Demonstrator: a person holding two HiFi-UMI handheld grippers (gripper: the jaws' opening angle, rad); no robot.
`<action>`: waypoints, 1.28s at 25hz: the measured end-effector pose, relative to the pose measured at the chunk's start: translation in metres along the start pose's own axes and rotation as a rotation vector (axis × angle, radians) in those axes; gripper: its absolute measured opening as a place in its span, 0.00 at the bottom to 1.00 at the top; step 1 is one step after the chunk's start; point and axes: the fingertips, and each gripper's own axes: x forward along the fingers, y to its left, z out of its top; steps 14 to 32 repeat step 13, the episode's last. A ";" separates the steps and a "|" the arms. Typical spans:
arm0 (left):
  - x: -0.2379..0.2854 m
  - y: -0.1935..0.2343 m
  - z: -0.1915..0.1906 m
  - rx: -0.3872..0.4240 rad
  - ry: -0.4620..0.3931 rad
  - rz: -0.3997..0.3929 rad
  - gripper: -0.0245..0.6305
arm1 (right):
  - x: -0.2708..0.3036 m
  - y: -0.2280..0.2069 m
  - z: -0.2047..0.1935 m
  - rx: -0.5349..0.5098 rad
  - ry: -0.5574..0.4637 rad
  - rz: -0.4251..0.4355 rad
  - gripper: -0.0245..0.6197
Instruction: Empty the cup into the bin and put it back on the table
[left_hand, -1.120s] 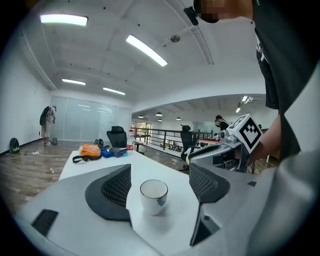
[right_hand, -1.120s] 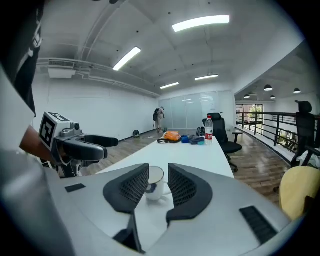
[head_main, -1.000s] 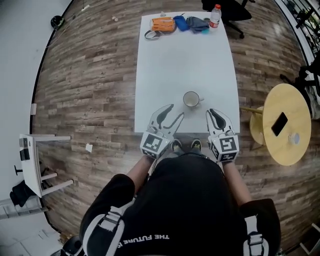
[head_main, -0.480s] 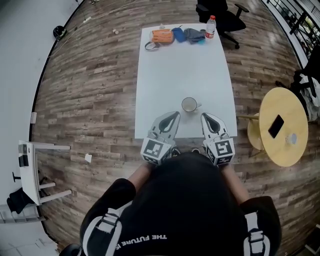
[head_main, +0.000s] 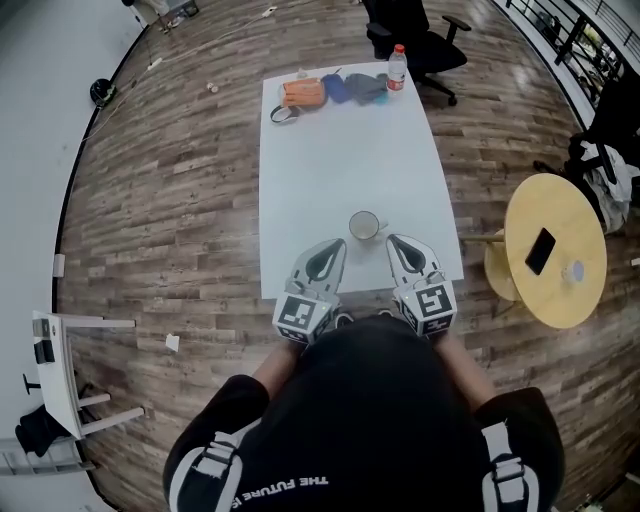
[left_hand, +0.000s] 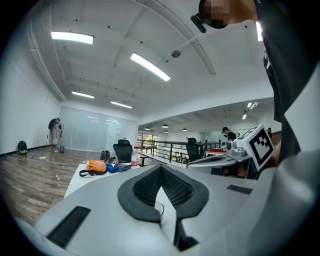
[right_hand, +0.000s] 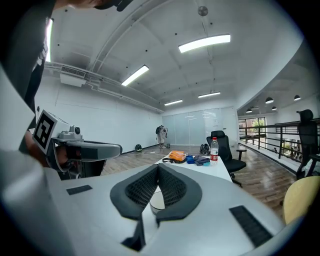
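Note:
A white cup (head_main: 363, 225) with its handle to the right stands upright near the front edge of the white table (head_main: 345, 150). My left gripper (head_main: 335, 246) is shut and empty, with its tips just front-left of the cup. My right gripper (head_main: 392, 242) is also shut and empty, just front-right of the cup. In the left gripper view the pads (left_hand: 172, 187) meet with nothing between them. In the right gripper view the jaws (right_hand: 158, 167) are closed too, and the cup (right_hand: 157, 201) shows in the gap below them. No bin shows in any view.
At the table's far end lie an orange bag (head_main: 302, 92), blue and grey cloth items (head_main: 352, 87) and a water bottle (head_main: 398, 66). A black office chair (head_main: 410, 40) stands beyond. A round yellow table (head_main: 575, 300) with a phone (head_main: 540, 250) is at the right, and white furniture (head_main: 60, 360) at the left.
Both grippers have gone from open to shut with nothing in them. They have drawn closer together in front of the cup.

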 end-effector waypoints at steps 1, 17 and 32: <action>0.001 0.000 0.000 -0.001 0.002 -0.002 0.07 | 0.000 0.000 0.000 0.001 0.001 -0.003 0.06; 0.005 -0.002 -0.004 -0.010 0.019 -0.020 0.07 | 0.001 -0.001 -0.001 0.012 0.006 -0.005 0.06; 0.005 -0.002 -0.004 -0.010 0.019 -0.020 0.07 | 0.001 -0.001 -0.001 0.012 0.006 -0.005 0.06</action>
